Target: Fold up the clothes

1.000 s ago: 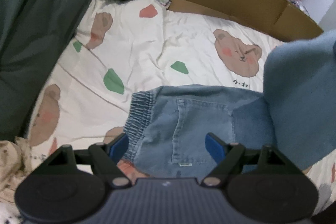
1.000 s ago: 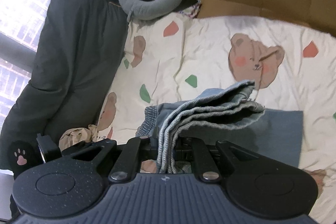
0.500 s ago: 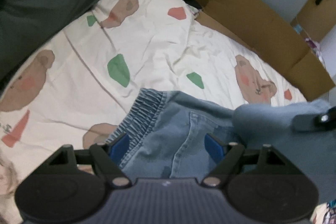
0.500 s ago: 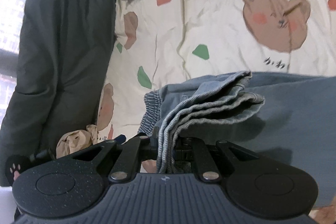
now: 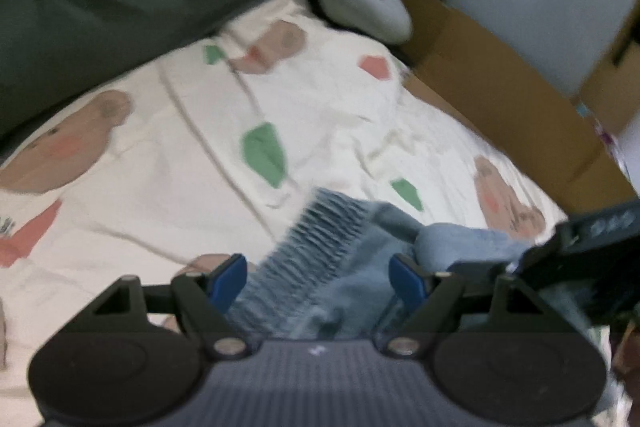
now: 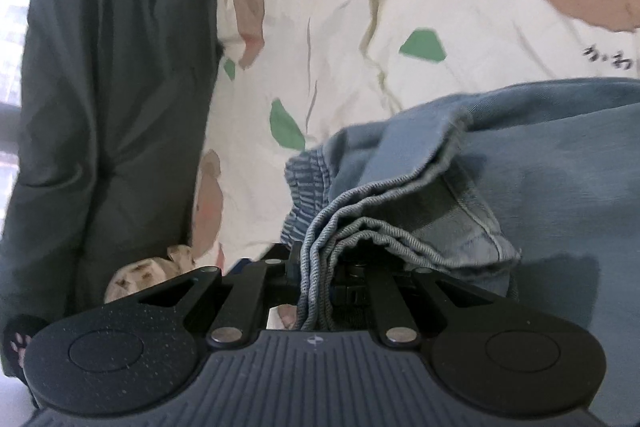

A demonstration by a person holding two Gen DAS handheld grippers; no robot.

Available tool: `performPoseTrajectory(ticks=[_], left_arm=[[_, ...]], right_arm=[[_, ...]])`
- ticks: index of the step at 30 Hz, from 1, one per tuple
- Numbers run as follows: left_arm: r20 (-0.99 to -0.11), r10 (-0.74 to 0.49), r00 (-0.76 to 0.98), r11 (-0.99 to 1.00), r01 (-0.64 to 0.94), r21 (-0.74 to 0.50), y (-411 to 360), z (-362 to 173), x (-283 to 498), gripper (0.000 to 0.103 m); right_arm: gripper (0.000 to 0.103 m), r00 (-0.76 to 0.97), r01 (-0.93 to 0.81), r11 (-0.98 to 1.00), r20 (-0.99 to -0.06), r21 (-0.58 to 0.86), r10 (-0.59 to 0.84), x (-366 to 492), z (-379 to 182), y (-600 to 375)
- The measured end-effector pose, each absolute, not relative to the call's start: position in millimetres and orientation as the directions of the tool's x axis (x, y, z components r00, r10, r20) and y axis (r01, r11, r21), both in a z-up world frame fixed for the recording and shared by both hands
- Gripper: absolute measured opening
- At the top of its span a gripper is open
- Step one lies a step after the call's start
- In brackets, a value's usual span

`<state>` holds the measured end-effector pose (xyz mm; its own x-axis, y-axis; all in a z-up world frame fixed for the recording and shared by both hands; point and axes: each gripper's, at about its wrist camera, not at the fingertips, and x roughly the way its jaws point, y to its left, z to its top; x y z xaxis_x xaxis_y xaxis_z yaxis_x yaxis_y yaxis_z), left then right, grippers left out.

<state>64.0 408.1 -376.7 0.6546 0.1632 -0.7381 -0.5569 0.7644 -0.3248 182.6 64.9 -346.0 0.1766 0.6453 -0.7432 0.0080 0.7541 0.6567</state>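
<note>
Bear-print sheet (image 6: 340, 27), right gripper (image 6: 318, 267) pinching jeans (image 6: 540, 167) hem (bunched), left gripper (image 5: 316, 277) seemingly spread

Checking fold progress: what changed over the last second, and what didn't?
The right gripper carried the pinched hems of the denim pants down toward the elastic waistband, which now looks almost covered. The left gripper came down close over that waistband. Unchanged: right stays clamped on the hems, left stays open, bear-print sheet undisturbed.

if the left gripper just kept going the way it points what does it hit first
Most likely the elastic waistband of the denim shorts, which lies between and just ahead of the open left gripper. The bear-print sheet lies beyond it. The view is blurred, so depth is uncertain.
</note>
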Motion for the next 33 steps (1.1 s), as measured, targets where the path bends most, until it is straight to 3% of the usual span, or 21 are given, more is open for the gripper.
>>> performPoseTrajectory(ticks=[4,12,18,23,33], left_arm=[[-0.725,0.203,0.658,0.733,-0.593,-0.333,419.3,-385.0,47.1,0.080],[-0.749,0.233,0.620,0.676,-0.657,-0.334,429.1,-393.6,22.1,0.080],[-0.754,0.269,0.600,0.636,-0.699,-0.329,430.2,-391.4,0.0,0.080],[-0.750,0.310,0.584,0.591,-0.736,-0.329,427.8,-390.8,-10.9,0.079],[-0.736,0.326,0.593,0.551,-0.752,-0.362,420.3,-384.1,-19.5,0.079]], right_arm=[[0.016,0.159,-0.019,0.793,-0.781,0.609,0.604,185.7,-361.6,88.7],[0.041,0.141,-0.038,0.812,-0.801,0.583,0.582,188.9,-372.9,110.4],[0.043,0.157,-0.098,0.816,-0.801,0.569,0.578,192.4,-356.1,119.1],[0.054,0.137,-0.216,0.794,-0.788,0.568,0.600,197.4,-337.0,138.2],[0.055,0.126,-0.298,0.710,-0.711,0.638,0.692,197.9,-315.9,144.7]])
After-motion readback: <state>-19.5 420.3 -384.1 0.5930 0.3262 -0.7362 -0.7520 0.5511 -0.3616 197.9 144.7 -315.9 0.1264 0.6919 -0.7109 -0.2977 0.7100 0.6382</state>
